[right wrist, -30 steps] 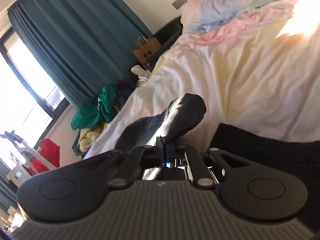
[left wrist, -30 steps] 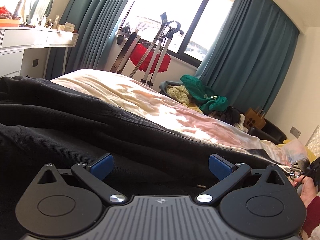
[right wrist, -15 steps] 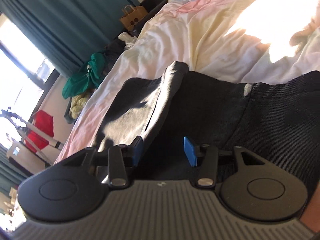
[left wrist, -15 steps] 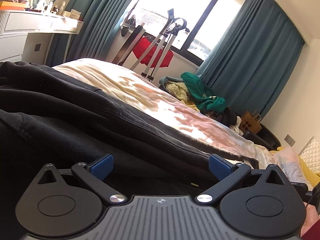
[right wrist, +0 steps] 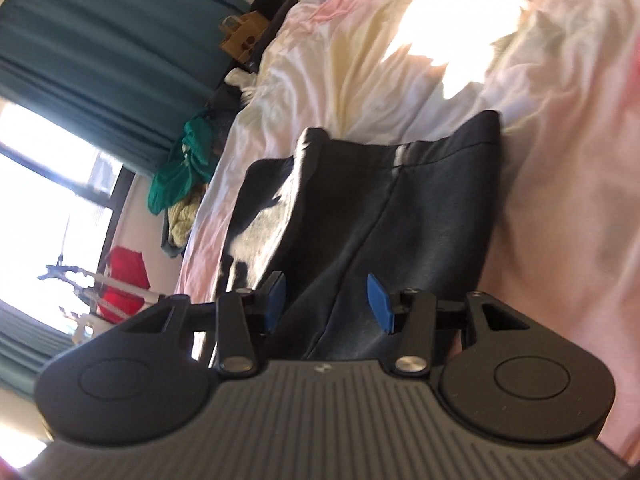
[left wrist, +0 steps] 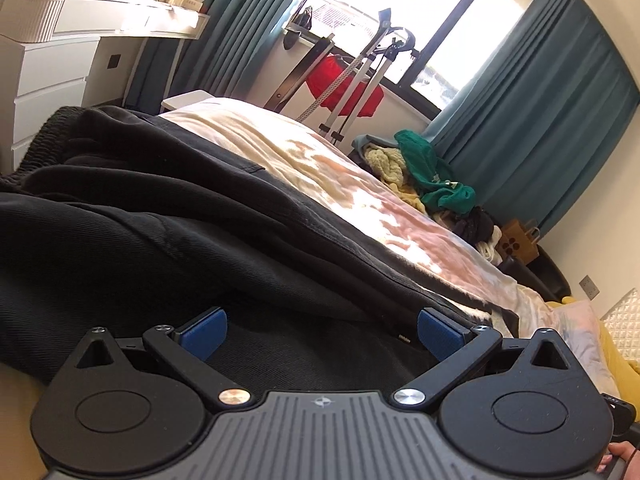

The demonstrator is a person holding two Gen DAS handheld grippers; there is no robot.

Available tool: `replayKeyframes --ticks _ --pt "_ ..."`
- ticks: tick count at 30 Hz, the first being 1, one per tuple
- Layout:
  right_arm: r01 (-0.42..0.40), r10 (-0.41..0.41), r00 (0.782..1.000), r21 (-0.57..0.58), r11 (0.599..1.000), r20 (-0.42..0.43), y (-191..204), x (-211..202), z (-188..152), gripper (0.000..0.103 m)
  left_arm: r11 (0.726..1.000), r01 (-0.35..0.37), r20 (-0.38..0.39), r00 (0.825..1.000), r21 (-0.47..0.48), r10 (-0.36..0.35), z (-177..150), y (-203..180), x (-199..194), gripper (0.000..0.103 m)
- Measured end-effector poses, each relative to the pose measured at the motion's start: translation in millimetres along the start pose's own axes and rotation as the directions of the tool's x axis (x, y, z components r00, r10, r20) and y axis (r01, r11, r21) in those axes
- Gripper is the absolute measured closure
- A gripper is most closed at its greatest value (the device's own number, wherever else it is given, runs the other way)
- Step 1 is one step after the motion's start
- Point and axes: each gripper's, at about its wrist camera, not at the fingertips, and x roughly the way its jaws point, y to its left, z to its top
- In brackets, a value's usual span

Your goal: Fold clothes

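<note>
Right gripper (right wrist: 326, 300) released black trousers (right wrist: 384, 200) (jaws apart).

Teal curtains (left wrist: 560, 112), white dresser (left wrist: 44, 64), red cloth on rack (left wrist: 340, 88), paper bag (left wrist: 520, 240)

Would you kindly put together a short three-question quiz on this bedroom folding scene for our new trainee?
1. True or false: the left gripper has its jaws shut on the black garment.
2. Multiple choice: the green clothing lies A) on the bed, B) in a pile beyond the bed by the teal curtain, C) on the white drawers.
3. Fill in: in the right wrist view, the right gripper has its jaws ____ over the black garment.

Key: 1 false, the jaws stand wide apart; 2 B; 3 open.
</note>
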Motion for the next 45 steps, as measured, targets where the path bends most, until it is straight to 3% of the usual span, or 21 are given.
replayKeyframes --ticks 5,9,11,13,14,16,17,20,23,25,26,28,29,34,40,45 --pt "0.065 -0.066 0.998 0.117 0.991 0.004 -35 -8 13 0.054 0.998 -0.035 0.054 0.998 -0.048 0.037 4 22 -47 0.000" --pt "0.067 -0.063 0.998 0.162 0.984 -0.026 -47 -2 18 0.054 0.993 -0.066 0.084 0.994 -0.099 0.075 12 41 -71 0.000" --pt "0.109 -0.110 0.994 0.160 0.981 -0.004 -51 -4 22 0.056 0.990 -0.086 0.123 0.987 -0.113 0.099 15 52 -86 0.000" --pt "0.162 -0.178 0.981 0.187 0.969 0.072 -54 -16 25 0.054 0.982 -0.086 0.154 0.982 -0.166 0.112 16 65 -99 0.000" --pt "0.145 -0.168 0.981 0.205 0.968 0.100 -56 -21 27 0.053 0.976 -0.065 0.164 0.981 -0.206 0.100 17 73 -106 0.000" --pt "0.113 -0.139 0.984 0.213 0.971 0.114 -58 -21 30 0.035 0.967 -0.024 0.202 0.976 -0.252 0.077 19 80 -113 0.000" --pt "0.107 -0.130 0.986 0.206 0.973 0.105 -58 -16 31 0.022 0.966 -0.037 0.222 0.970 -0.256 0.095 19 81 -114 0.000" --pt "0.091 -0.104 0.993 0.200 0.976 0.054 -60 3 32 0.022 0.957 -0.137 0.230 0.953 -0.255 0.198 19 79 -112 0.000" --pt "0.109 -0.117 0.993 0.210 0.972 0.024 -64 19 34 0.022 0.937 -0.178 0.192 0.951 -0.300 0.242 21 86 -104 0.000" --pt "0.085 -0.096 0.994 0.181 0.980 0.048 -62 23 37 0.035 0.921 -0.176 0.179 0.952 -0.348 0.249 22 93 -104 0.000" --pt "0.082 -0.093 0.994 0.171 0.982 0.057 -60 22 36 0.047 0.910 -0.174 0.175 0.951 -0.376 0.254 22 99 -105 0.000" --pt "0.074 -0.086 0.993 0.152 0.986 0.076 -56 20 36 0.074 0.886 -0.168 0.166 0.951 -0.433 0.261 22 109 -106 0.000" --pt "0.071 -0.083 0.993 0.142 0.987 0.085 -55 19 36 0.094 0.873 -0.165 0.160 0.951 -0.460 0.264 21 114 -106 0.000" --pt "0.054 -0.066 0.989 0.093 0.994 0.131 -46 14 36 0.096 0.809 -0.167 0.082 0.963 -0.564 0.255 15 137 -96 0.000" --pt "0.028 -0.040 0.985 0.072 0.997 0.167 -41 11 34 0.096 0.722 -0.220 -0.025 0.962 -0.656 0.271 12 165 -68 0.007" --pt "-0.004 -0.009 0.983 0.071 0.997 0.182 -42 12 34 0.096 0.653 -0.195 -0.037 0.968 -0.732 0.248 9 184 -61 0.045"
